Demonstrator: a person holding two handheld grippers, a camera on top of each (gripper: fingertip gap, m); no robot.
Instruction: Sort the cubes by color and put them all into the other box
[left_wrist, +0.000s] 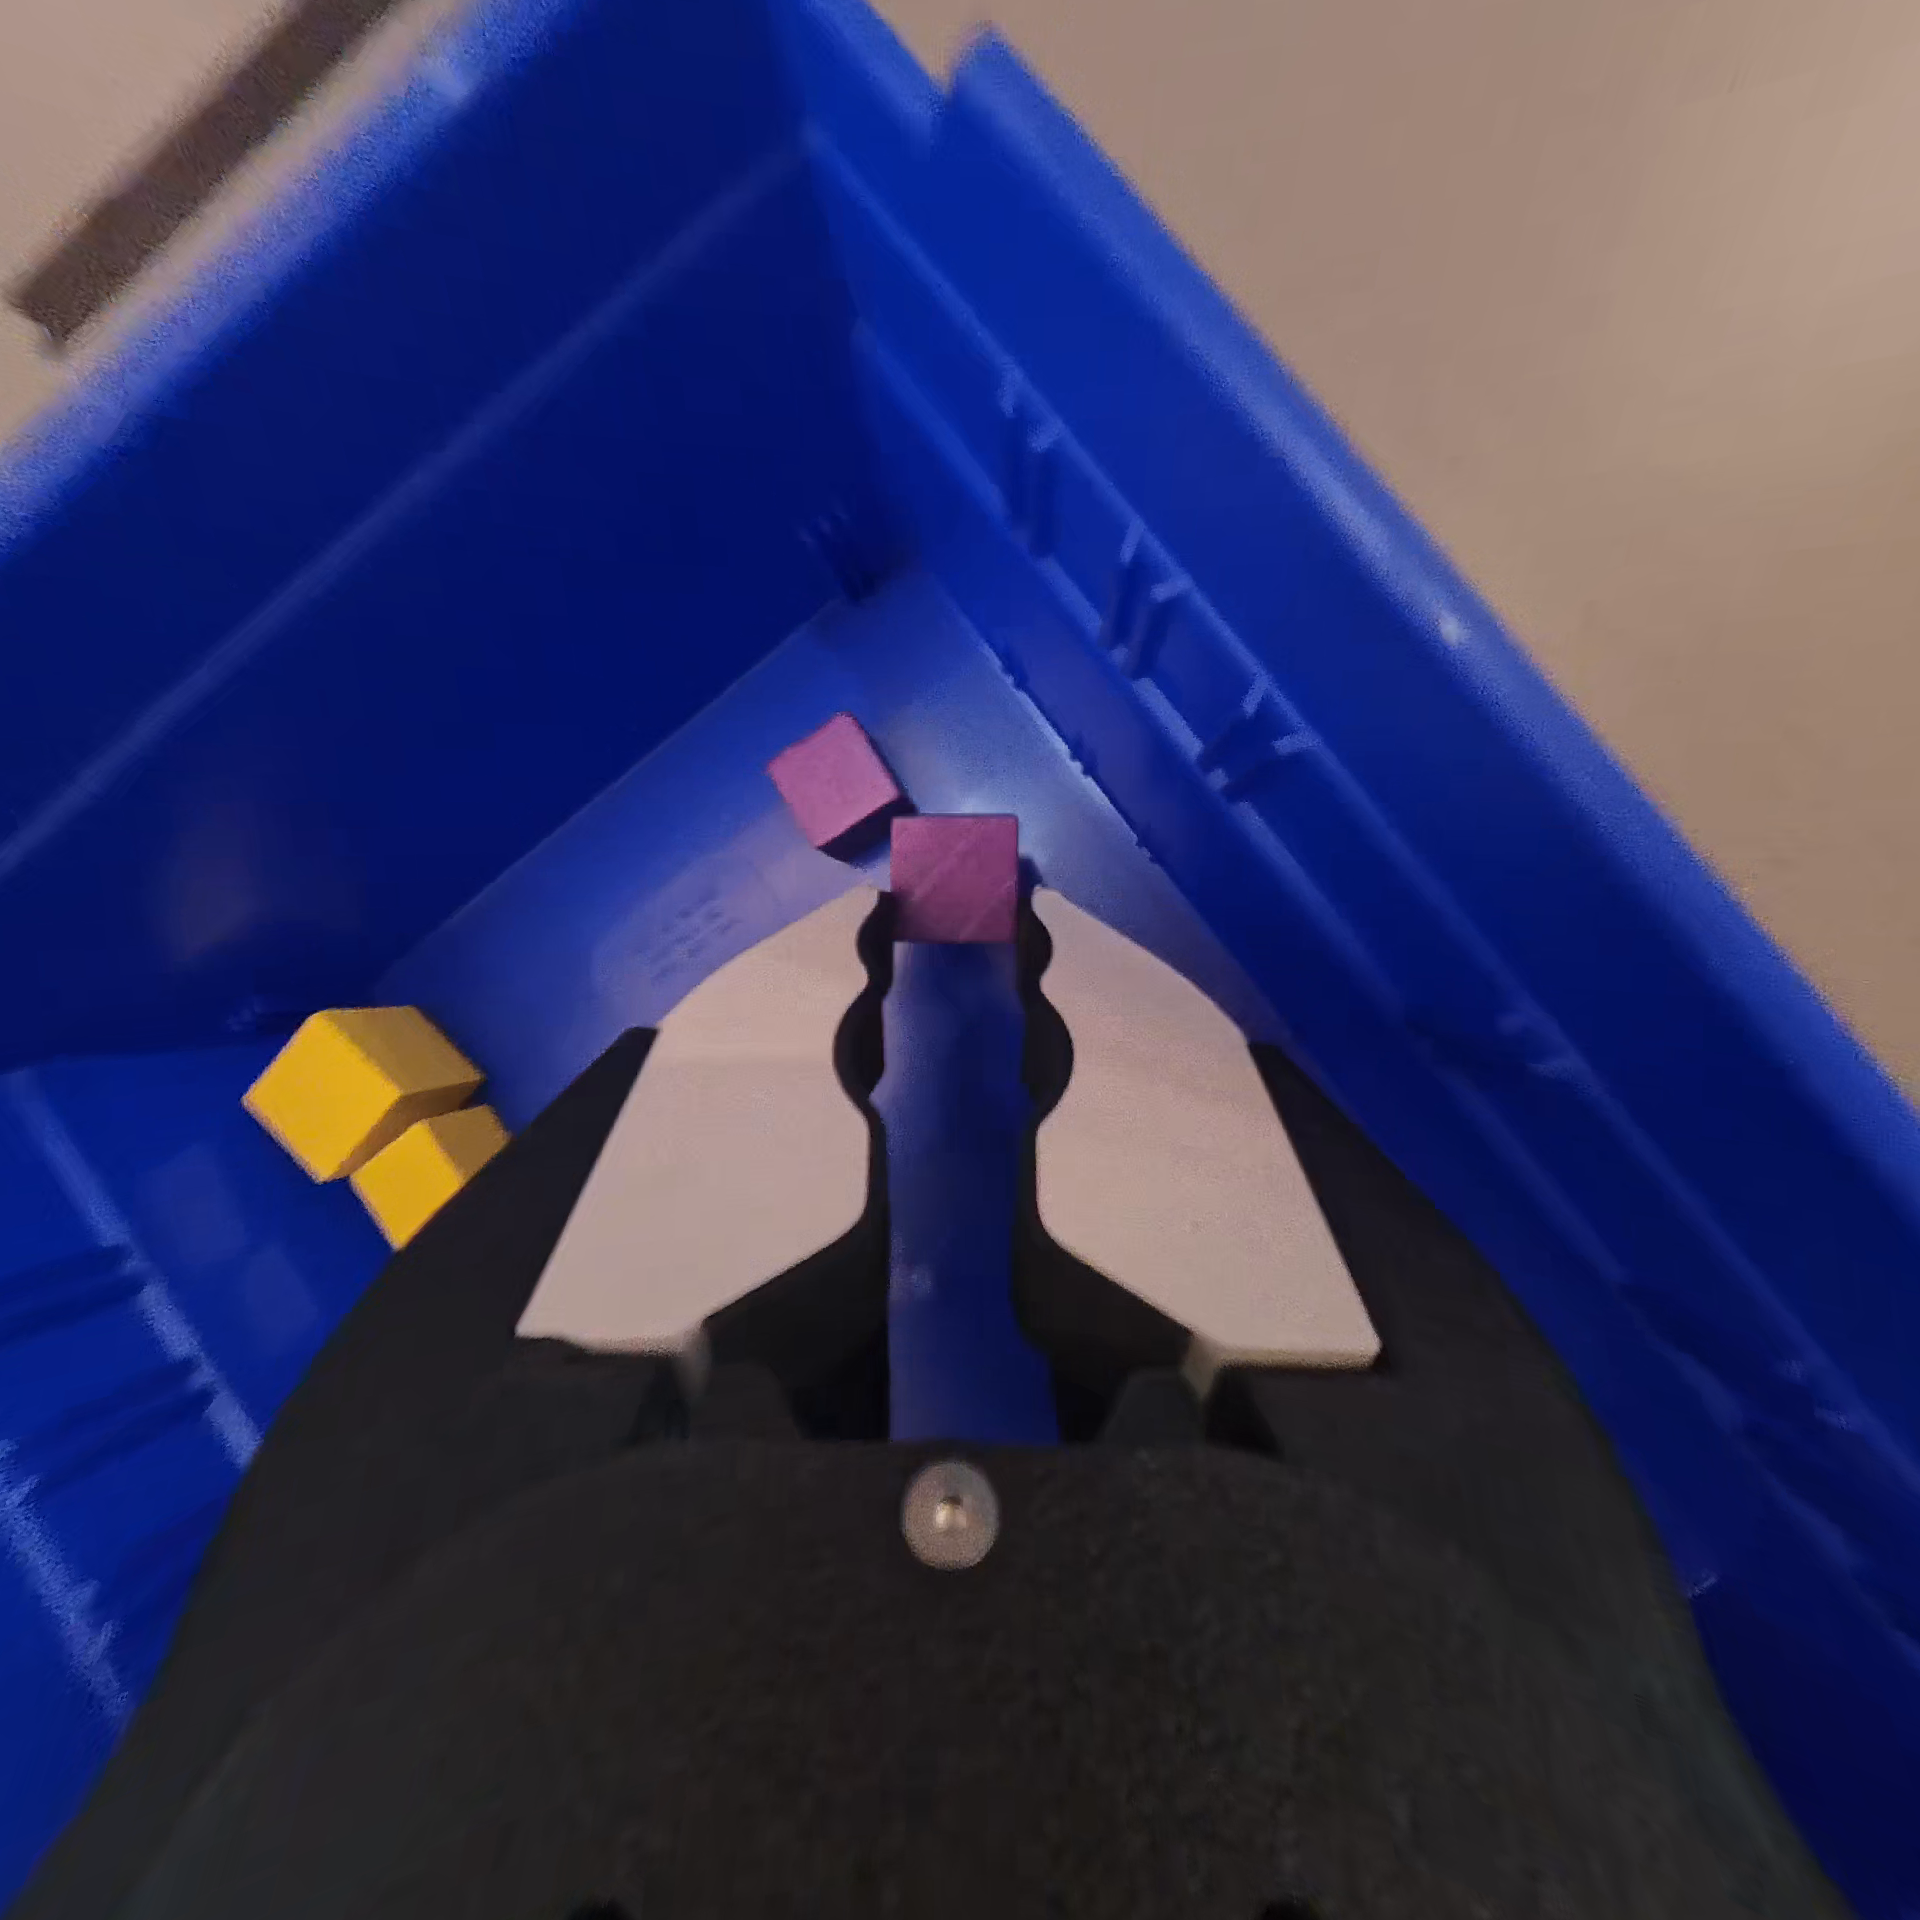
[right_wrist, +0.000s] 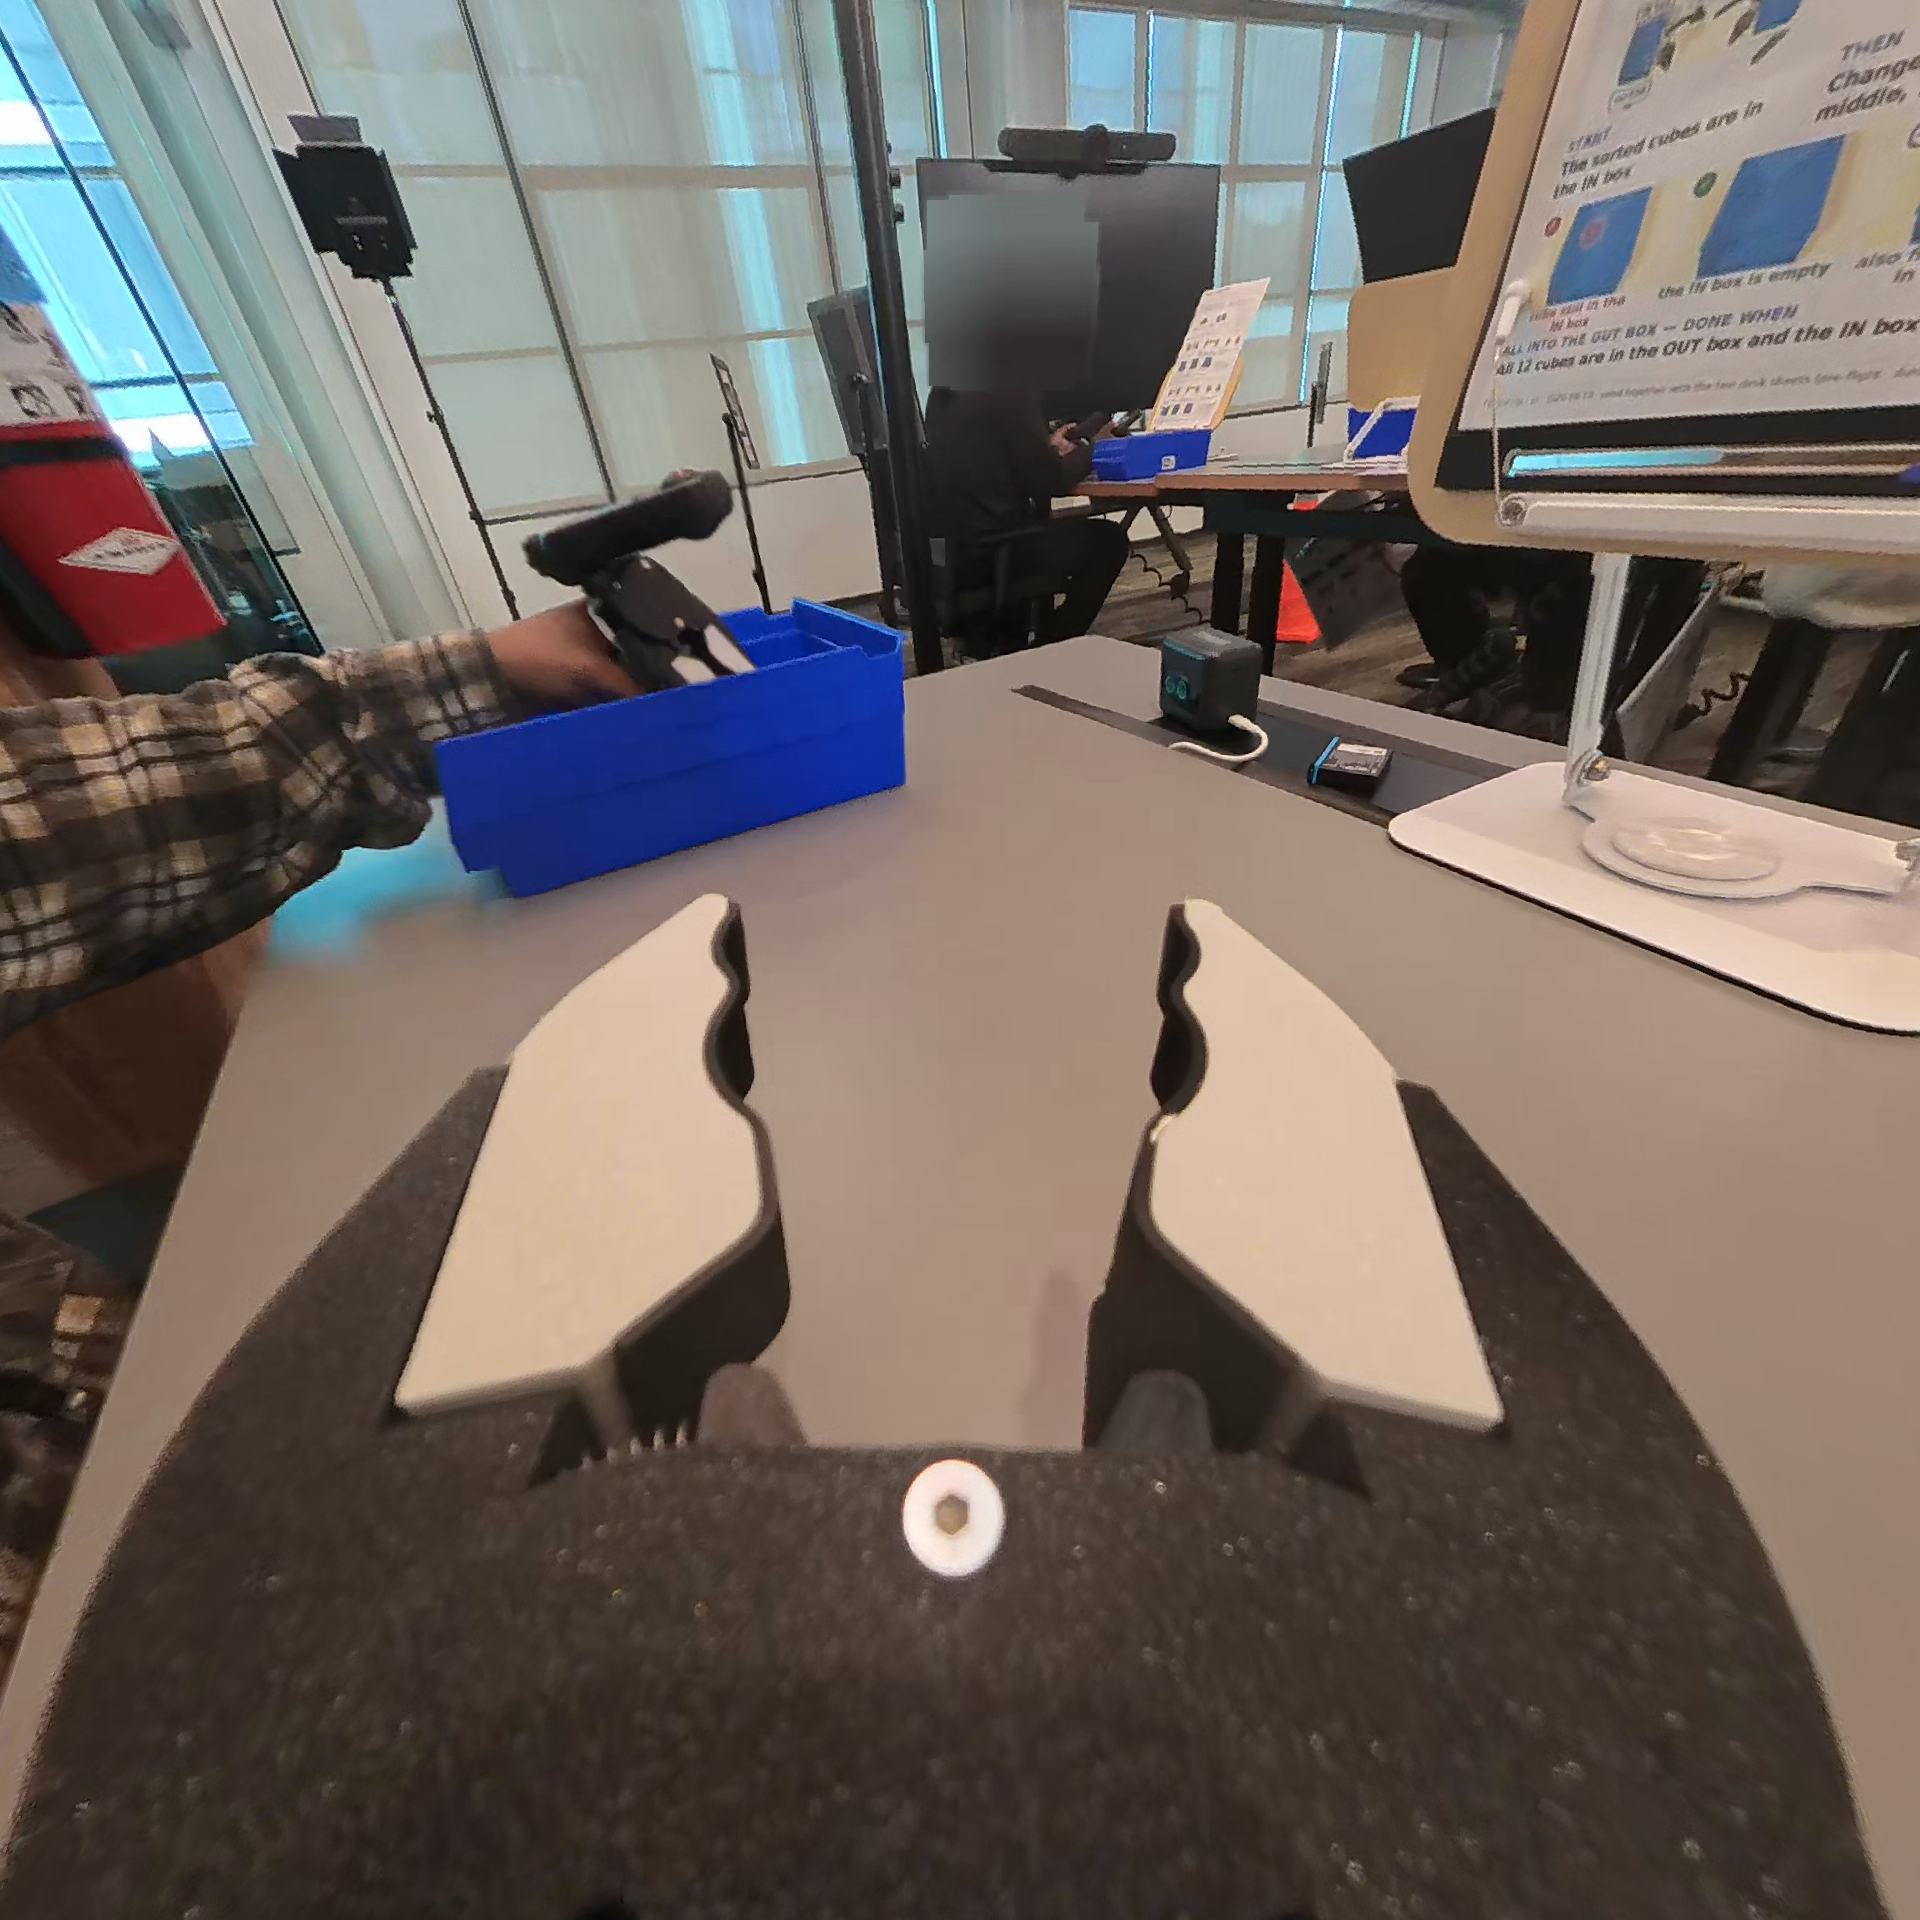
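Observation:
In the left wrist view my left gripper (left_wrist: 956, 902) is shut on a purple cube (left_wrist: 954, 879), held at the fingertips over the floor of a blue box (left_wrist: 582, 499), near its far corner. A second purple cube (left_wrist: 831, 784) lies on the box floor just beyond it. Two yellow cubes (left_wrist: 358, 1075) (left_wrist: 421, 1169) sit together at the left by the box wall. In the right wrist view my right gripper (right_wrist: 956, 935) is open and empty above the grey table (right_wrist: 1039, 831). The left gripper (right_wrist: 665, 623) shows there too, reaching into the blue box (right_wrist: 675, 769).
A second blue box (left_wrist: 1351, 727) stands against the first one on the right. A white stand base (right_wrist: 1683, 883) with an instruction board, a small black device (right_wrist: 1210, 686) and a cable slot are at the table's right. A person sits at a far desk.

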